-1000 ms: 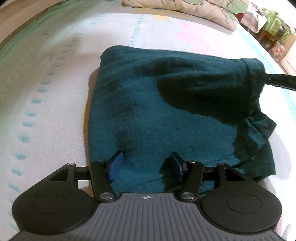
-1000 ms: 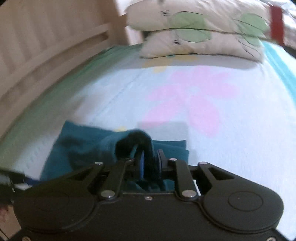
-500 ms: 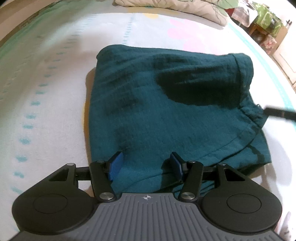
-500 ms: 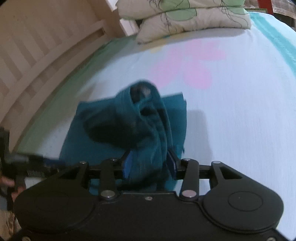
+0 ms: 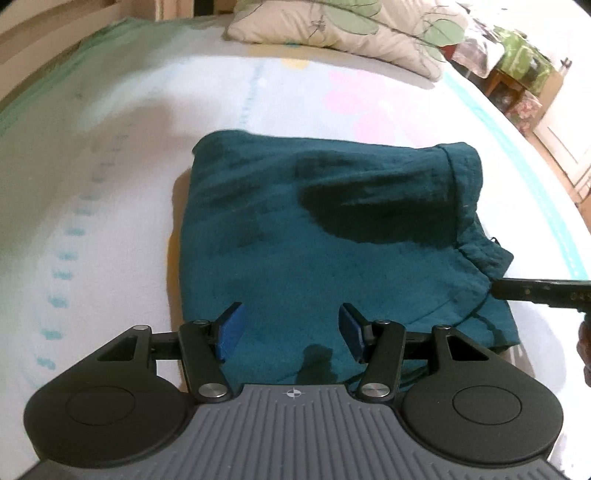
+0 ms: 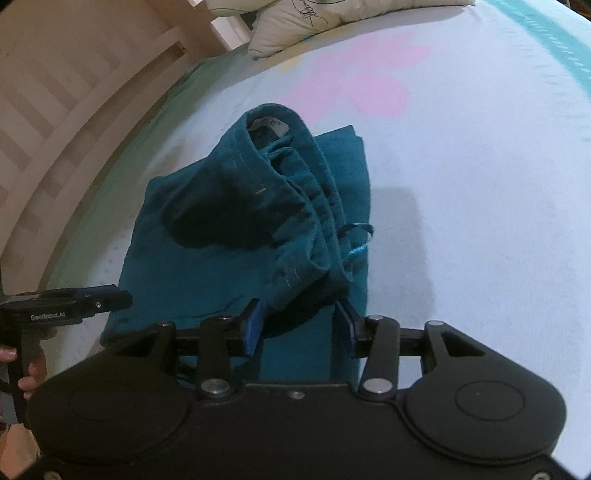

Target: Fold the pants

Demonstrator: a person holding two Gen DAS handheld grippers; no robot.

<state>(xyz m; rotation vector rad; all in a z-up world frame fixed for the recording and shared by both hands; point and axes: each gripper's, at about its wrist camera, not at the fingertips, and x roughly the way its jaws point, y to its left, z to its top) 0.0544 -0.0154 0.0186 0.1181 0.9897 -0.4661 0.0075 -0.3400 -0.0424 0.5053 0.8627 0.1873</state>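
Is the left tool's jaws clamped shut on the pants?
No, the left gripper has its jaws apart, hovering above the folded teal pants.

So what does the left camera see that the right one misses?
Only the left camera shows the pants as a flat folded rectangle, plus furniture beyond the bed's far corner. Only the right camera shows the bunched waistband with its white label and drawstring, the slatted headboard, and fingers holding the left gripper. Both show the teal pants, the flowered bedsheet and pillows.
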